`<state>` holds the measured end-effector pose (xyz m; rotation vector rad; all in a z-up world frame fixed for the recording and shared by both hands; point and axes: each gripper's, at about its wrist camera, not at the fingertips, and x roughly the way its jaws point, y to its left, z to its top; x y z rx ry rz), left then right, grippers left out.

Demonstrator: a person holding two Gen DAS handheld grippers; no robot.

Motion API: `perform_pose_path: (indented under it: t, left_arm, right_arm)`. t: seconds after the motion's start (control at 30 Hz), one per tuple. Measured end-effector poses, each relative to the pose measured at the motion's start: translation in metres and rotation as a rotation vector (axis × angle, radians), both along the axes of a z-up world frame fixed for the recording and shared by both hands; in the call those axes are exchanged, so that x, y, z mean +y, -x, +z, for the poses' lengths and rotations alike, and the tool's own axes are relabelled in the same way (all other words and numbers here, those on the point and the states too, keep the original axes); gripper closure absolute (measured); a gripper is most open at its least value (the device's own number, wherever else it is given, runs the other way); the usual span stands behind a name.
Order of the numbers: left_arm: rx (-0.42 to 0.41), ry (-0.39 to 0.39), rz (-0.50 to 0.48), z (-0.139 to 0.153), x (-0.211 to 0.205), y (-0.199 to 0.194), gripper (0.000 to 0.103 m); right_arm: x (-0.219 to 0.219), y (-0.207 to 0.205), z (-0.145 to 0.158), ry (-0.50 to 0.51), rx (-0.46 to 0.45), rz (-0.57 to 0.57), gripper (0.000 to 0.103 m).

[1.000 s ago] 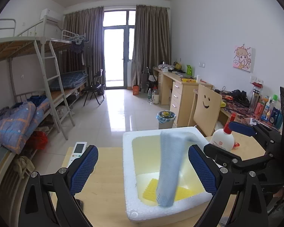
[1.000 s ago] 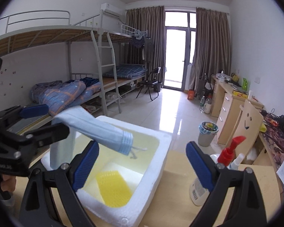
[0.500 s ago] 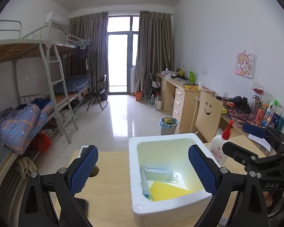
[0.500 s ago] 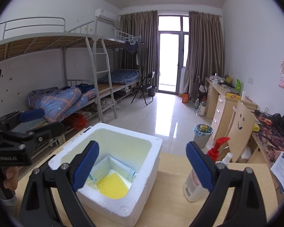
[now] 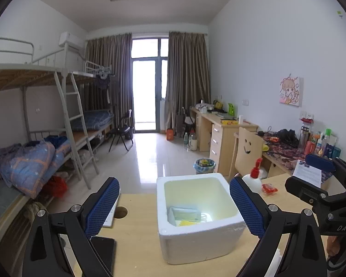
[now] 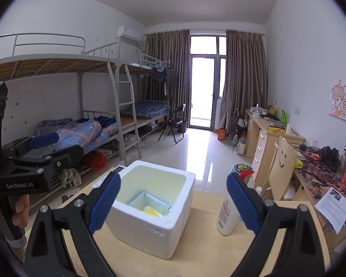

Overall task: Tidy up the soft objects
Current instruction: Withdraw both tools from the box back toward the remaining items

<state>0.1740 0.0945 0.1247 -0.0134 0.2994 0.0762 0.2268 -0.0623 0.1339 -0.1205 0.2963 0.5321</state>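
Observation:
A white foam box (image 5: 197, 237) stands on the wooden table, also in the right wrist view (image 6: 150, 221). Inside it lie a folded light-blue face mask (image 5: 184, 215) and a yellow sponge (image 5: 187, 223); in the right wrist view only the sponge (image 6: 151, 212) and the mask's edge show. My left gripper (image 5: 174, 210) is open and empty, held back above the box's near side. My right gripper (image 6: 173, 205) is open and empty, above and behind the box. The right gripper also shows at the right of the left wrist view (image 5: 320, 184).
A white pump bottle (image 6: 228, 212) stands right of the box, a small red packet (image 5: 268, 188) beyond it. A black phone (image 5: 103, 251) and a white remote (image 6: 108, 176) lie on the table's left side. A cable hole (image 5: 120, 212) is in the tabletop.
The mask hung over the box a second ago and now lies inside it on the sponge. Both grippers have pulled back and up from the box.

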Motion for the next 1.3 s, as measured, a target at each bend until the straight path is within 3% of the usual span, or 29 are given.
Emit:
perform_pose_path:
  t: [0.67,0.8,1.3]
  left_arm:
    - [-0.096,-0.006,0.006,0.006,-0.014,0.096,0.001]
    - [-0.111,0.014,0.043,-0.007,-0.016,0.113,0.001]
    - [-0.164,-0.008,-0.013,-0.033,-0.033,0.140,0.001]
  right_arm:
    - [-0.035,0.093,0.012,-0.058,-0.114,-0.017,0.000]
    - [-0.043,0.107,0.003,-0.061,-0.141,-0.061,0.000]
    - [-0.065,0.137,-0.031,-0.087,-0.133,-0.096,0.000]
